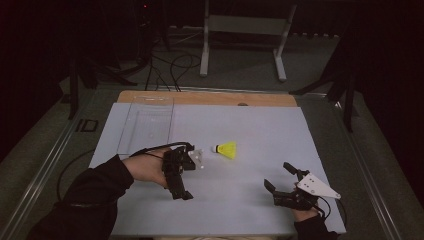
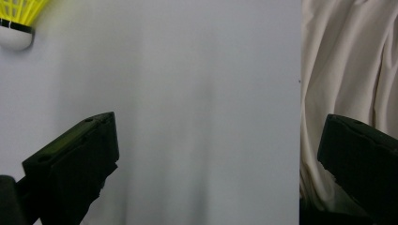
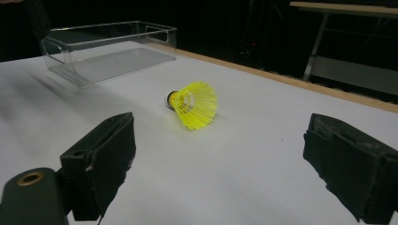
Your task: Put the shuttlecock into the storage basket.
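Note:
A yellow shuttlecock point(image 1: 226, 149) with a white cork lies on its side near the middle of the white table. My left gripper point(image 1: 189, 172) hovers just left of it, open and holding nothing. In the left gripper view the shuttlecock point(image 2: 16, 18) sits at the top left corner, outside the wide-apart jaws of the left gripper point(image 2: 220, 136). My right gripper point(image 1: 280, 176) rests near the front right of the table, open and holding nothing. The right gripper view has the shuttlecock point(image 3: 195, 104) ahead of the right gripper point(image 3: 220, 136), skirt toward the camera.
A clear plastic bin point(image 1: 150, 100) stands at the table's far left; its wall point(image 3: 162, 40) is behind the shuttlecock. A wooden strip point(image 1: 210, 97) runs along the far edge. Cream cloth point(image 2: 347, 61) hangs past the front edge. A metal stand point(image 1: 245, 30) and cables are on the floor beyond.

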A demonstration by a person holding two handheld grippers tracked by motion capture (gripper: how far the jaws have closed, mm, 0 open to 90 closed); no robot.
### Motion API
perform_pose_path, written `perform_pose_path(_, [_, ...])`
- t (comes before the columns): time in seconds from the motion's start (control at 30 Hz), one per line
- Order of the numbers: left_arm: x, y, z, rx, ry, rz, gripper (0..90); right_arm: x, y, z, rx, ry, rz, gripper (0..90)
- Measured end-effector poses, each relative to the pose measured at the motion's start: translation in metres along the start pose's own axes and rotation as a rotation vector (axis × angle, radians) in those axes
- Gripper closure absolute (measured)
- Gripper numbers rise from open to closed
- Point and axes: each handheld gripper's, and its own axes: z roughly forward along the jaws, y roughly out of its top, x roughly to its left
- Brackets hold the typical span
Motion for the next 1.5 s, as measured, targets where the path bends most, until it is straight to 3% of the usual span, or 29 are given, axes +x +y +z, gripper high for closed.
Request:
perform_pose_path(0.33, [0.016, 0.012, 0.004, -0.004, 0.011, -0.043, 0.0, 0.0, 0.0, 0.001, 0.002, 0.002, -0.001, 9.6])
perform_pose_path(0.8, [0.044, 0.026, 0.008, -0.093, 0.038, -0.088, 0.0, 0.001, 0.0, 0.001, 0.001, 0.008, 0.0, 9.6])
perform_pose_path(1.3, [0.076, 0.032, 0.015, -0.169, 0.103, -0.135, 0.0, 0.001, 0.0, 0.002, 0.0, 0.019, 0.0, 9.6])
perform_pose_path(1.5, [0.084, 0.038, 0.022, -0.171, 0.142, -0.144, 0.0, 0.002, 0.0, 0.002, -0.001, 0.024, 0.001, 9.6])
